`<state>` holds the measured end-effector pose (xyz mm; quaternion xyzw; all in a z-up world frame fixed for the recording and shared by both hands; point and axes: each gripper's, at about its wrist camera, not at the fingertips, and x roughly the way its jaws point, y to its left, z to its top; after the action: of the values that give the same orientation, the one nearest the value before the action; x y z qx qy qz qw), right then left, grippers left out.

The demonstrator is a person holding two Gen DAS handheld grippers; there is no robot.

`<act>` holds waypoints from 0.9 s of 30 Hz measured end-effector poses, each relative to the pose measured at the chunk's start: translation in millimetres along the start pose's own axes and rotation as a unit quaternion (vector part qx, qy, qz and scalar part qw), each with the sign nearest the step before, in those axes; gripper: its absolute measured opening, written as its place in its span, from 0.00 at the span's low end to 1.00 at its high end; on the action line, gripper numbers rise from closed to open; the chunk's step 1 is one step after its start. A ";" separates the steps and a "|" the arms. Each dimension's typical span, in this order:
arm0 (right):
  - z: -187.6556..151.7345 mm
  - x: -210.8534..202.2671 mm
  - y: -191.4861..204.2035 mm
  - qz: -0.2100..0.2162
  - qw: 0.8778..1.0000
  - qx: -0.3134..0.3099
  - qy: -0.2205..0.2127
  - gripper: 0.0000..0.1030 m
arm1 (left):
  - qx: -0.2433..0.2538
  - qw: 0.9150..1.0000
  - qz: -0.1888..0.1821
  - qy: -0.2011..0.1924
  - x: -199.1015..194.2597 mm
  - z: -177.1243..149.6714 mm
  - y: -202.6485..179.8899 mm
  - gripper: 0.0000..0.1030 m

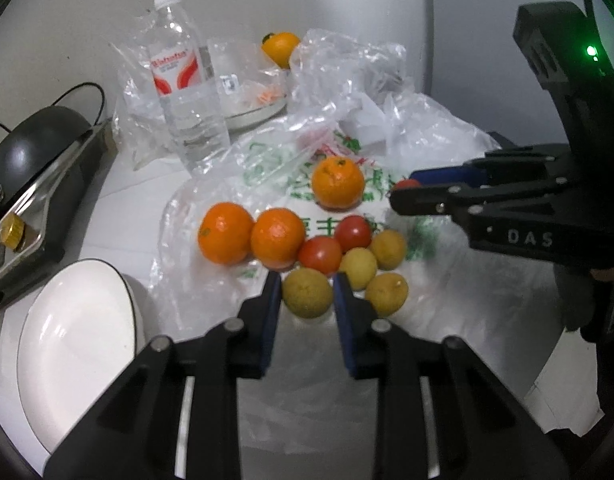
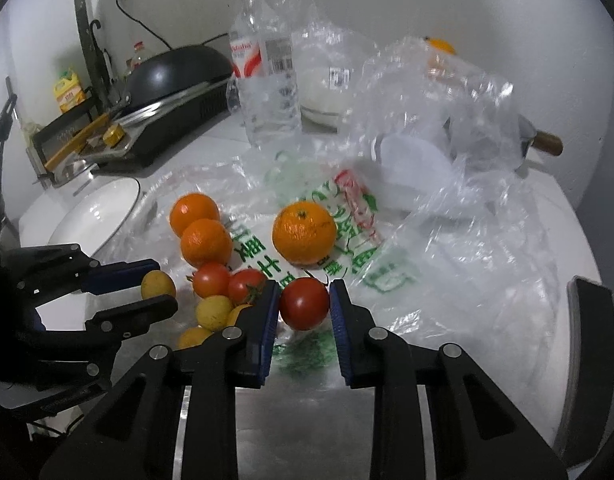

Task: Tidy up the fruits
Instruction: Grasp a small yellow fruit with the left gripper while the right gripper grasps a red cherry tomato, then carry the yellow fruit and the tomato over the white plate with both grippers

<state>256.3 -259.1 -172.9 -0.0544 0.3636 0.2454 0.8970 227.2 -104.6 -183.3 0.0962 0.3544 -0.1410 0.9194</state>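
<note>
Plate (image 1: 67, 340), white, far left on the counter, beside a black cooker (image 1: 35, 168). Left gripper (image 1: 307, 292): jaws closed on one yellow-green fruit (image 1: 307, 294), amid three more on a printed plastic bag (image 1: 347, 152). Oranges (image 1: 227, 236), two touching, a third apart; tomatoes (image 1: 321, 254), two. Right gripper (image 2: 305, 304): jaws clamped on a red tomato (image 2: 305, 304).

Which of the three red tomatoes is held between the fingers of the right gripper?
The tomato lying apart from the others, below the lone orange. The right gripper clamps it; the other two tomatoes touch each other beside the yellow fruits.
</note>
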 end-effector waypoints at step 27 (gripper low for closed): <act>16.8 -37.6 80.6 -0.021 0.998 -0.045 -0.047 0.27 | -0.042 0.995 0.032 -0.089 -79.1 -26.3 60.1 0.26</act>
<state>205.1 -199.1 -128.5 -0.0907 0.3081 0.2448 0.9148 174.3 -25.7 -144.1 0.0562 0.2732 -0.1043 0.9546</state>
